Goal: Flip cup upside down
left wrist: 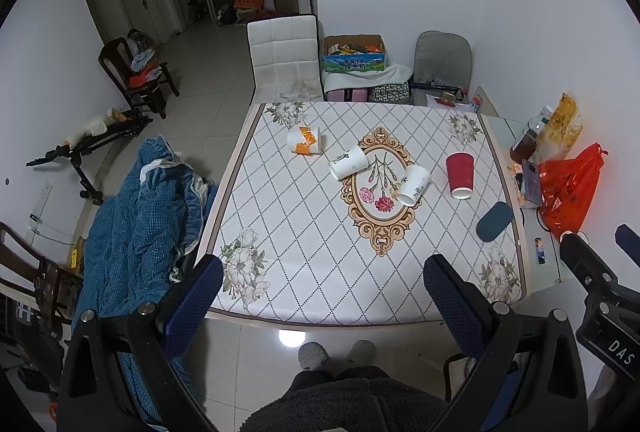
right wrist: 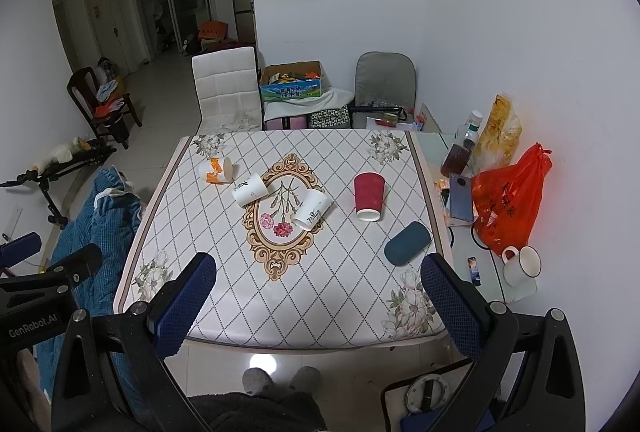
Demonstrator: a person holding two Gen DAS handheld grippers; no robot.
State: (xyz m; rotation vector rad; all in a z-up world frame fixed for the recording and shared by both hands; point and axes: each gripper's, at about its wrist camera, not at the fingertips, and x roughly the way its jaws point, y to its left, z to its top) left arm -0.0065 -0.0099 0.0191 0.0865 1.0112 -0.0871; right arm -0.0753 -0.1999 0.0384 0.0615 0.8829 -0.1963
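Both grippers, left (left wrist: 323, 296) and right (right wrist: 318, 292), hover short of the bench (left wrist: 304, 272), jaws wide, empty; red cup (left wrist: 460, 175) stands inverted.

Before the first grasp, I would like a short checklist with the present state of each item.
1. Left gripper open and empty: ok.
2. Right gripper open and empty: ok.
3. Red cup already mouth-down: ok.
4. Two white cups and the orange-patterned cup mouth-down: not ok, all lie on their sides.
5. Cups apart from each other: ok.
6. Cups empty inside: cannot tell.
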